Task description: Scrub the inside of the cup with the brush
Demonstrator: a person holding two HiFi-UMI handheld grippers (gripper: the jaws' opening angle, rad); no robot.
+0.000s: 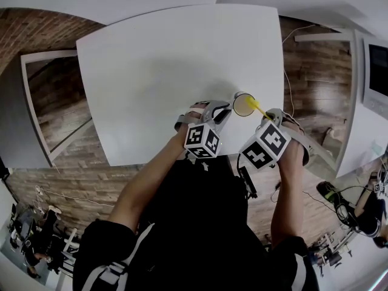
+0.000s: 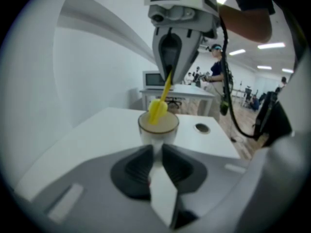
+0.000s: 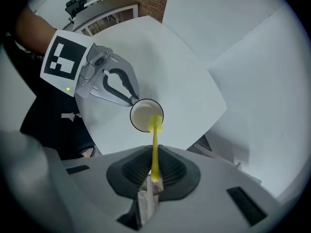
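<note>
cup: small light cup [image 1: 244, 104] stands upright on the white table [image 1: 170, 65], near the edge closest to the person, mouth up so the brush can go straight in.
left gripper: left gripper [image 2: 157, 149] is clenched on the cup's near side, the wall pinched between narrow-set jaws. Judged reason: it pins the cup so scrubbing can't push or tip it.
left approach: comes in low and slanted from the person's side, which leaves the mouth free from above.
right gripper: right gripper [image 3: 154, 155] is clamped on the thin yellow handle of the brush [image 3: 155, 144], gripped at the far end so the full length reaches down.
right pose: points steeply down, almost over the cup, lining the handle up with the opening.
brush head: yellow head sits at the cup's mouth, by the rim. Can't tell if it touches the inner wall.
step: judged mid-scrub, head high in the cup.
risk: the cup is light, so a hard sideways stroke could twist it in the pinch.
</note>
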